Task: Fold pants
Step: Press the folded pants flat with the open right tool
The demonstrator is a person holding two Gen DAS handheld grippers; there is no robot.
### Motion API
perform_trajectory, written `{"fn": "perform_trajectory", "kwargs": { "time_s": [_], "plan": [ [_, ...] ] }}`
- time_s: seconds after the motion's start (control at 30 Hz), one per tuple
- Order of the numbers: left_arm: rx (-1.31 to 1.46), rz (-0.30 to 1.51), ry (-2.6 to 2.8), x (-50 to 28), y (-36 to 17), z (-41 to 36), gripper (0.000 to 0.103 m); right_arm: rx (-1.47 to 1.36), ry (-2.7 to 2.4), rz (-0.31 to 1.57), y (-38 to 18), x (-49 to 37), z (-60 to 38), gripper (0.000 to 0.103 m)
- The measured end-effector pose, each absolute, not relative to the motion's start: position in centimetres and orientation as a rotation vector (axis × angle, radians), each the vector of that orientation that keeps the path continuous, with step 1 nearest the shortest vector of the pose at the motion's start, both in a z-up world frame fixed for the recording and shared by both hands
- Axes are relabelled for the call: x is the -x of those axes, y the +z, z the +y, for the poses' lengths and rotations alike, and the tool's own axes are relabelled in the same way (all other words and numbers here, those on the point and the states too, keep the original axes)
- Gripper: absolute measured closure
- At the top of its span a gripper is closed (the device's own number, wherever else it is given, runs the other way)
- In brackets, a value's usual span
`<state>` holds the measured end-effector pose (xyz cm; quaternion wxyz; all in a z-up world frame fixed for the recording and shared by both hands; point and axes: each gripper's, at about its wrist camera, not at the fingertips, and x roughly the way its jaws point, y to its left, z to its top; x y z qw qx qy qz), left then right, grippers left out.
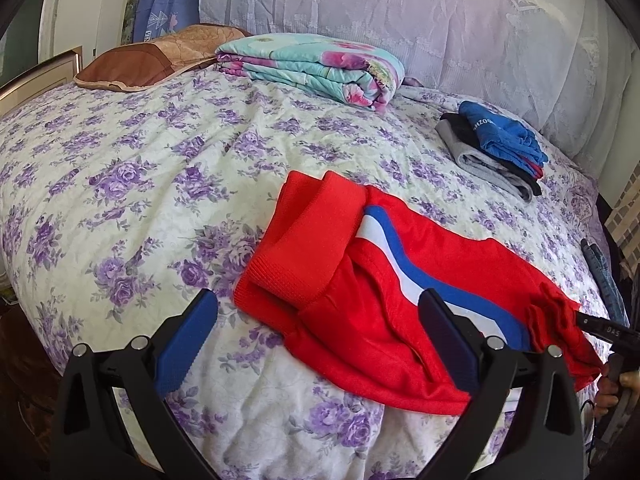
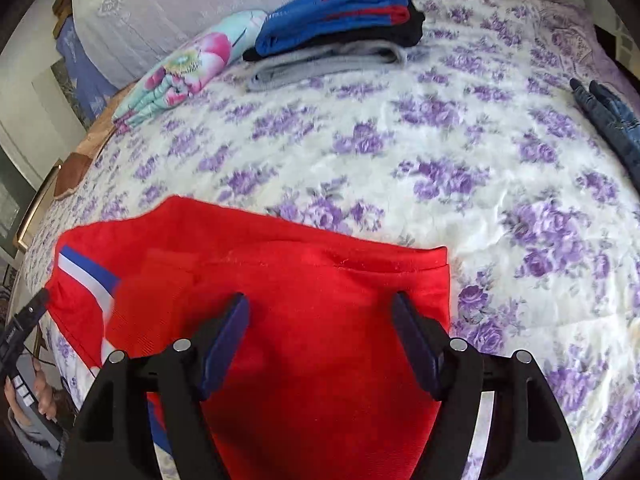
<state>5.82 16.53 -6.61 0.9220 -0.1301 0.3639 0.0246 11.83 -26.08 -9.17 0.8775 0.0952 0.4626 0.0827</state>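
Red pants (image 1: 360, 280) with a blue and white side stripe (image 1: 400, 256) lie folded over on the flowered bedspread (image 1: 140, 180), the ribbed waistband (image 1: 304, 240) turned toward the left. My left gripper (image 1: 318, 298) hangs open just above the waistband, one finger over the bedspread and the other over the red cloth. In the right wrist view the right gripper (image 2: 320, 300) stands open over the pants (image 2: 280, 272), with flat red cloth below the gap and neither pad pressing on it. A bunched red hem (image 1: 556, 312) sits beside the right gripper's body at that view's right edge.
A stack of folded clothes (image 1: 492, 148), blue on top, lies far right on the bed. A folded floral blanket (image 1: 316, 68) and a brown pillow (image 1: 152, 60) sit at the head. Jeans (image 2: 608, 120) lie at the right bed edge. A hand (image 2: 44, 396) holds the left gripper.
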Motion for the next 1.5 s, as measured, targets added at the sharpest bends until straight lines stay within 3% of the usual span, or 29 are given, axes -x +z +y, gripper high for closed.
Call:
{"fn": "perform_trajectory", "kwargs": {
  "time_s": [0.23,0.4,0.57,0.67,0.73,0.77,1.0,1.5],
  "plan": [
    [0.278,0.760,0.055,-6.2,-7.0,16.8,0.005,-0.185,0.182,0.810,-5.5,-7.7,-25.1,0.028],
    [0.278,0.756,0.051,-6.2,-7.0,16.8,0.005,-0.015,0.197,0.863,-9.6,-6.0,-21.9,0.021],
    [0.278,0.758,0.054,-6.1,-7.0,16.9,0.005,-0.049,0.177,0.705,-6.6,-3.0,-22.3,0.021],
    [0.297,0.773,0.043,-6.3,-7.5,17.2,0.005,0.039,0.168,0.691,-6.7,-2.3,-21.8,0.008],
    [0.317,0.789,0.033,-6.5,-7.9,17.4,0.005,0.061,0.179,0.816,-9.9,-3.7,-21.8,0.005],
    [0.324,0.796,0.028,-6.6,-8.1,17.5,0.005,0.031,0.180,0.792,-10.5,-3.4,-22.2,0.004],
    [0.365,0.796,0.022,-7.3,-8.7,17.8,0.005,-0.048,0.111,0.548,-6.1,-0.2,-25.3,0.004],
    [0.454,0.742,-0.043,-7.6,-9.0,17.8,0.005,-0.180,0.052,0.618,-8.2,-1.3,-28.4,0.004]
  ]
}}
